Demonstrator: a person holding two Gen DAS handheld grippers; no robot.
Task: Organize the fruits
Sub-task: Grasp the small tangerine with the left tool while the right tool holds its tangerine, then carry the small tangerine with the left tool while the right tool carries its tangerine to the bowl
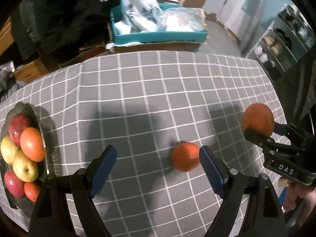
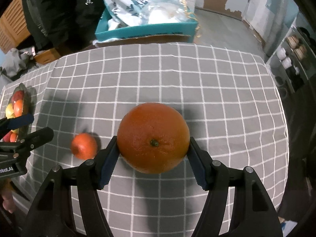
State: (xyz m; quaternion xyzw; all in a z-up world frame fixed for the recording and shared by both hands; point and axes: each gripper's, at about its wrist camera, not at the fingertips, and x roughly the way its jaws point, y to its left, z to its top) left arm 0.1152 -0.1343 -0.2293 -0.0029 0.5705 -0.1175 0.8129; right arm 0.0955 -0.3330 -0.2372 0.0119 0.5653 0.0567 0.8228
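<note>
Presently: fruit bowl [image 1: 38, 118], far left on the checked tablecloth [image 1: 158, 90], holding red apples, yellow apples, oranges. Right of the bowl: left gripper [image 1: 158, 156], jaws apart, empty; loose orange [image 1: 185, 157] on the cloth; right gripper [image 2: 154, 144] clamping a large orange [image 2: 153, 137].

Right claw [image 2: 153, 158] clamped, left claw [image 1: 158, 167] spread wide.

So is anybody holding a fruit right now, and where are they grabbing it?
Yes. The right gripper holds the big orange, its jaws pressing on two opposite sides. The left gripper is open and holds nothing.
</note>
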